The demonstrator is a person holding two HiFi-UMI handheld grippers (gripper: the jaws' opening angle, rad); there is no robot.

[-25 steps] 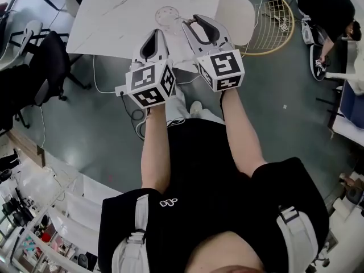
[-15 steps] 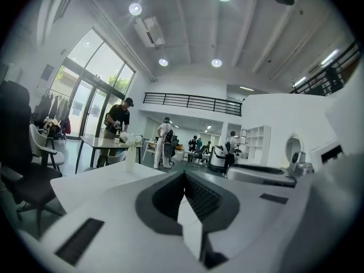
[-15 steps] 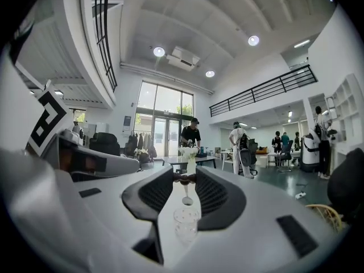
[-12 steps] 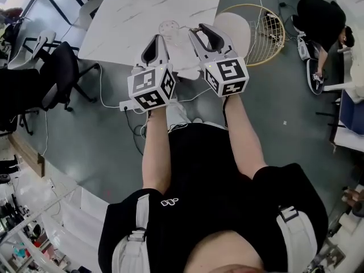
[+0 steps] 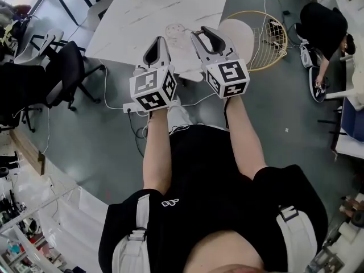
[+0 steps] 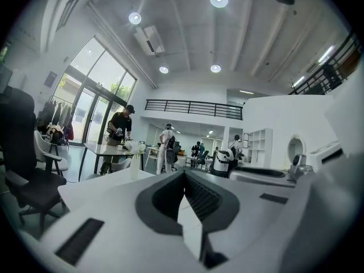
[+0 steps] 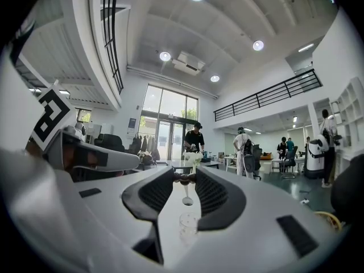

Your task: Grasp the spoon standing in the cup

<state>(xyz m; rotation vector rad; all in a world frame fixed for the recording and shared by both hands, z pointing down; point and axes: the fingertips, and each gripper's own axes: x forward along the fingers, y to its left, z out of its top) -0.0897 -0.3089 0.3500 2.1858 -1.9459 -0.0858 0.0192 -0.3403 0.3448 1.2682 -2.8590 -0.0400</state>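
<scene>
Tongs first: my left gripper [image 5: 160, 40] is clenched, jaw tips pressed together on nothing (its own view shows only a sliver of white tabletop through the slit behind the tips). My right gripper [image 7: 183, 178] is released, jaws standing apart and gripping nothing.

Looking along the right jaws, I see the cup [image 7: 187, 223], a small clear glass, through the gap between them. The spoon [image 7: 186, 200] stands upright in it, bowl end up. Neither pad touches the cup or the spoon; both sit farther out on the table than the jaw tips.

From the head view, both grippers hang side by side over the near edge of the white marble table [image 5: 142, 16]. The cup lies just beyond them, roughly between the two sets of tips; the spoon is too faint to make out from there.

A round white chair [image 5: 242, 30] sits just right of the table, with a gold wire basket [image 5: 272, 36] beyond it.
</scene>
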